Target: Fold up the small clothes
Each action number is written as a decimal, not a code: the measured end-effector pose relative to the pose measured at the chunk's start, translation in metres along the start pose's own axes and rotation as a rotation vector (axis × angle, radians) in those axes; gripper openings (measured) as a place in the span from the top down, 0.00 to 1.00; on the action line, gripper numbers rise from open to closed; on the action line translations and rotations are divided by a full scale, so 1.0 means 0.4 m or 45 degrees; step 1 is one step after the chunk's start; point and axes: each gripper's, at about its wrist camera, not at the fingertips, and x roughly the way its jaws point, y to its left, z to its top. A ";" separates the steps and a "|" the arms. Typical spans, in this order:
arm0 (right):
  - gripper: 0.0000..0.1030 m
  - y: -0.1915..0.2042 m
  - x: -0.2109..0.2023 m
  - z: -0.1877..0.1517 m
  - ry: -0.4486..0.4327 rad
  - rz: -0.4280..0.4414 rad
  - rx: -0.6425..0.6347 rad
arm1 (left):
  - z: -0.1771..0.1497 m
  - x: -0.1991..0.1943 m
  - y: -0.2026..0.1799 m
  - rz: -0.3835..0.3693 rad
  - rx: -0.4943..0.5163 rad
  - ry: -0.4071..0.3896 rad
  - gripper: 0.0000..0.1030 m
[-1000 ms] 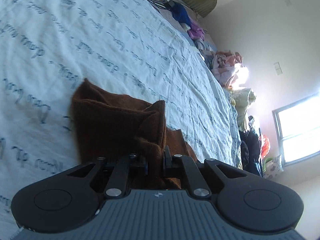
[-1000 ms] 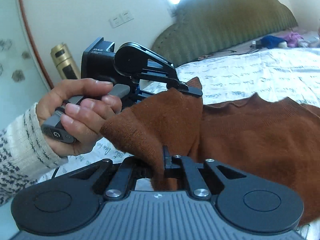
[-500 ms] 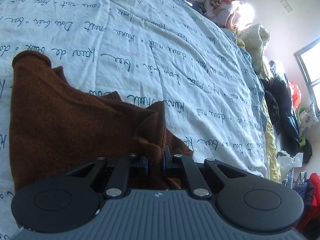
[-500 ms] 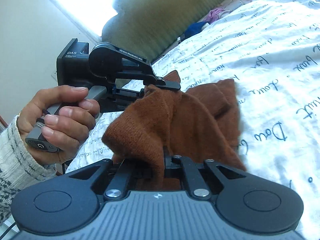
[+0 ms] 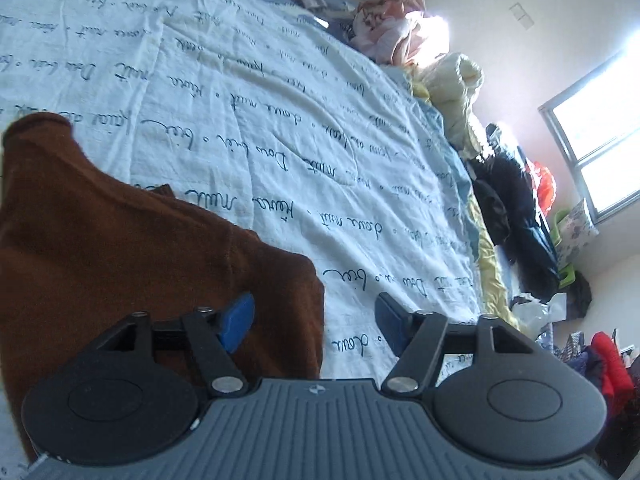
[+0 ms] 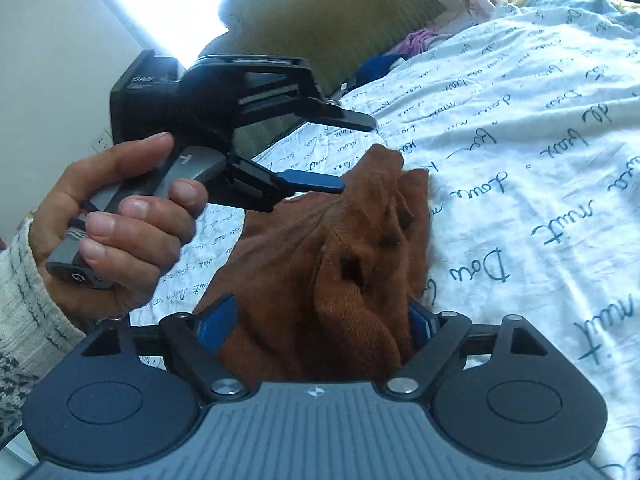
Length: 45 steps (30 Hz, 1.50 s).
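Note:
A small brown knit garment (image 5: 120, 248) lies folded on the white bedsheet with blue script (image 5: 280, 128). My left gripper (image 5: 316, 320) is open and empty, its jaws wide apart just above the garment's near edge. In the right wrist view the left gripper (image 6: 356, 156) shows from the side, held in a hand, open over the garment's far corner. My right gripper (image 6: 320, 320) is open too, with the bunched brown garment (image 6: 332, 248) lying loose between its blue pads (image 6: 216, 320).
Piles of clothes (image 5: 400, 36) line the far edge of the bed, with more (image 5: 516, 208) on the floor beside it under a window (image 5: 600, 128). A green headboard (image 6: 320, 12) stands behind the bed. The person's hand (image 6: 120, 224) holds the left gripper's handle.
Both grippers have opened and let go of the brown garment, which has dropped onto the sheet. One second ago both were shut on it and holding it up.

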 end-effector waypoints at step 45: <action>0.96 -0.047 0.252 0.277 0.252 -0.158 -0.240 | -0.266 -0.172 0.058 0.311 0.240 -0.171 0.00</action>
